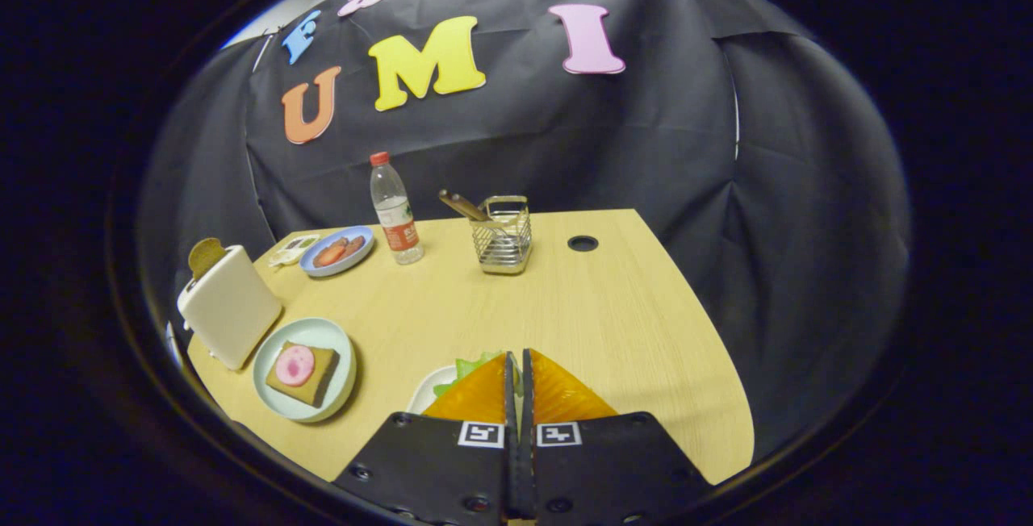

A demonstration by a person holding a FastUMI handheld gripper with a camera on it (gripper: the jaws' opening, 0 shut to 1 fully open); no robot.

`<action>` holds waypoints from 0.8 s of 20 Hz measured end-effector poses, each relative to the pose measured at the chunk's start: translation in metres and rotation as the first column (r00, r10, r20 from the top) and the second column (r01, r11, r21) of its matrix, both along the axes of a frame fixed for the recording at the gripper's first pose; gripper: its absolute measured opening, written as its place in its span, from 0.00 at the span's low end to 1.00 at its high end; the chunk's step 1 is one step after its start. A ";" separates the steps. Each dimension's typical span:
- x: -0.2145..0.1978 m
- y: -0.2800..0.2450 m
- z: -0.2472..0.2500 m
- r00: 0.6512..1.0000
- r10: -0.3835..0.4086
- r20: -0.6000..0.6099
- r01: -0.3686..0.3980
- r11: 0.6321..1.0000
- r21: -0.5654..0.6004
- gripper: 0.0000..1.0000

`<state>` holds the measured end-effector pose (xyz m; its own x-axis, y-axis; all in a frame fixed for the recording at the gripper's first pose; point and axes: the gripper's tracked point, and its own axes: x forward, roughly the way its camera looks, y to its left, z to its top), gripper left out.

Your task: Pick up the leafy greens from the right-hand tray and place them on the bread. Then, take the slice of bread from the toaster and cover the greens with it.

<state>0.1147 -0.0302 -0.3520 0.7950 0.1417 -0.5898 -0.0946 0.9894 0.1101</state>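
Leafy greens [472, 366] show as a ruffled green edge just to the left of the fingertips, lying on a white tray [425, 394] that the gripper [517, 355] largely covers. We see the two fingers drawn close together, with only a thin slit between them, and a sliver of pale green in that slit near the tips. Whether they actually pinch a leaf we cannot tell, since the fingers hide the contact. The gripper points forward and downward over the near edge of the wooden table [613, 324], its tips low above the tray.

To the left of the fingers we find a pale round plate [266, 365] carrying a slice of bread [319, 377] topped with a pink round of meat [294, 365]. Just beyond that plate stands the white toaster [230, 316], with a second slice of bread [206, 256] sticking up from its slot. Farther back sit a blue plate [359, 256] with reddish slices, a small packet [292, 248] beside it, a clear water bottle [395, 211] with a red cap, and a wire basket [502, 240] holding a wooden-handled utensil [462, 205]. Beyond the basket, a round cable hole [583, 243] marks the tabletop.
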 end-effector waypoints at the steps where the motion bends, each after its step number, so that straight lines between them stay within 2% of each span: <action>1: 0.000 0.004 0.009 1.000 0.005 0.008 -0.005 1.000 -0.011 0.00; 9: -0.005 0.068 0.072 0.998 0.034 0.060 -0.030 0.997 -0.075 0.00; 16: -0.016 0.209 0.117 0.990 0.109 0.087 -0.110 0.994 0.000 0.00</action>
